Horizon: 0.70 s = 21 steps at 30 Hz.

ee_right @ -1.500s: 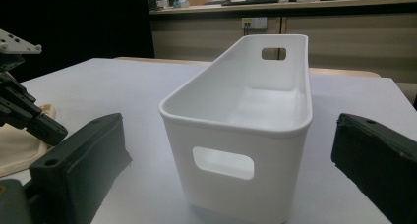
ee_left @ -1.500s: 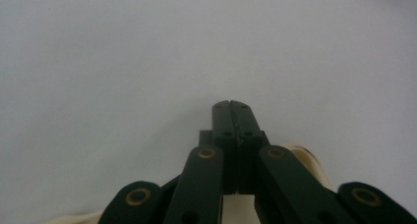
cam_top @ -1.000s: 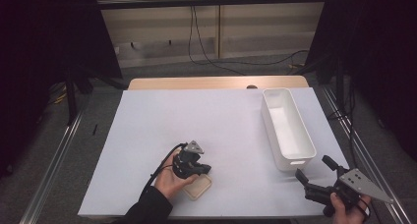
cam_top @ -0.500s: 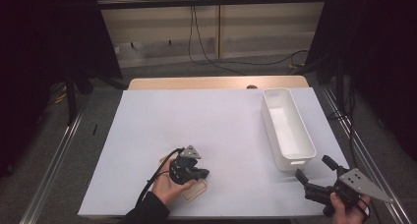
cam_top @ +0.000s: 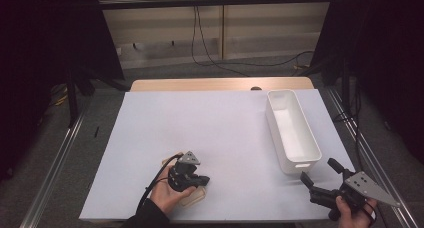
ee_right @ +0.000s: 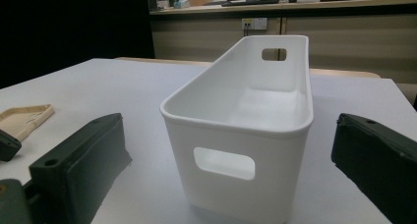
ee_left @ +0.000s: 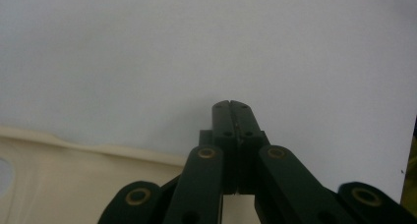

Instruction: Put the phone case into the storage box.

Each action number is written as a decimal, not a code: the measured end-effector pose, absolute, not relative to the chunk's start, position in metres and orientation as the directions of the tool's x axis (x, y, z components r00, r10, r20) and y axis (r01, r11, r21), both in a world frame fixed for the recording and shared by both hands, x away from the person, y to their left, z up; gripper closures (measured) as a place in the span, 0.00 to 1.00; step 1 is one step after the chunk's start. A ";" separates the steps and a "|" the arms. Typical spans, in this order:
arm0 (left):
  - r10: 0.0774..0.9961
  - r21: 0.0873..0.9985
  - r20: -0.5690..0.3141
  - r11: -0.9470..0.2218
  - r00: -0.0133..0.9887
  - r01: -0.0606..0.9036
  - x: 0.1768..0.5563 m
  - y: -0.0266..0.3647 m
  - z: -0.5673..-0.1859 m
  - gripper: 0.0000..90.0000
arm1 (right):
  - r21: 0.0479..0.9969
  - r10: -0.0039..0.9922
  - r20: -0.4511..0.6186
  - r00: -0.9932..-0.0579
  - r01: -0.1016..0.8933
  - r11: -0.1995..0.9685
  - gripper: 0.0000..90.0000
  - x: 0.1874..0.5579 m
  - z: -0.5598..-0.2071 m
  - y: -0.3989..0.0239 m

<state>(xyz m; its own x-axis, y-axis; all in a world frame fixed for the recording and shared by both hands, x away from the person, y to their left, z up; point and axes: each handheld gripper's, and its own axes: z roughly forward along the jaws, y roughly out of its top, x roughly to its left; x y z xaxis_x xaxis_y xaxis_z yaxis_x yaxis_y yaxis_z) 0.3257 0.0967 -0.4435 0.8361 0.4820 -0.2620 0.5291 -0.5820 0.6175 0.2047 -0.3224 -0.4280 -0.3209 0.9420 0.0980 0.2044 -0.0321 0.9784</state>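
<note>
A flat beige moulded piece (cam_top: 195, 197) lies near the table's front edge, partly under a person's left hand. My left gripper (cam_top: 202, 179) hovers just over it, jaws pressed together with nothing between them. In the left gripper view the shut tips (ee_left: 231, 106) point at the bare white table, and the beige piece (ee_left: 74, 175) lies low at the left. My right gripper (cam_top: 320, 171) is held at the front right corner with its jaws spread wide. In the right gripper view the white bin (ee_right: 246, 121) stands straight ahead between its open fingers (ee_right: 78, 155).
The long white bin (cam_top: 292, 130) is empty and runs front to back along the table's right side. The white table sheet (cam_top: 210, 128) stretches wide behind the left hand. Metal rails flank the table. The beige piece (ee_right: 24, 118) lies far left in the right gripper view.
The left hand and its gripper have shifted slightly left and toward the front edge, covering more of the beige piece. The right gripper has stayed put.
</note>
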 end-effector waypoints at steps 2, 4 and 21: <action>0.493 0.617 -0.250 -0.582 0.833 0.530 0.325 0.100 -0.443 1.00 | 0.978 0.942 0.098 -0.322 0.205 -0.032 0.00 0.205 -0.428 -0.322; 0.496 0.615 -0.253 -0.580 0.830 0.534 0.325 0.103 -0.443 1.00 | 0.978 0.941 0.095 -0.324 0.205 -0.029 0.00 0.205 -0.428 -0.322; 0.508 0.606 -0.281 -0.564 0.814 0.561 0.314 0.124 -0.442 1.00 | 0.978 0.941 0.090 -0.326 0.206 -0.022 0.00 0.205 -0.428 -0.322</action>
<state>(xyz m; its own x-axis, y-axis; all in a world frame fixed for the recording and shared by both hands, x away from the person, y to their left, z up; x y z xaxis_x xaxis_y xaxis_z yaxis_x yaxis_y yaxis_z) 0.3141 0.1236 -0.4425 0.8141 0.5085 -0.2806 0.5610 -0.5635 0.6064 0.2047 -0.3219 -0.4280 -0.3255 0.9412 0.0903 0.2064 -0.0224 0.9782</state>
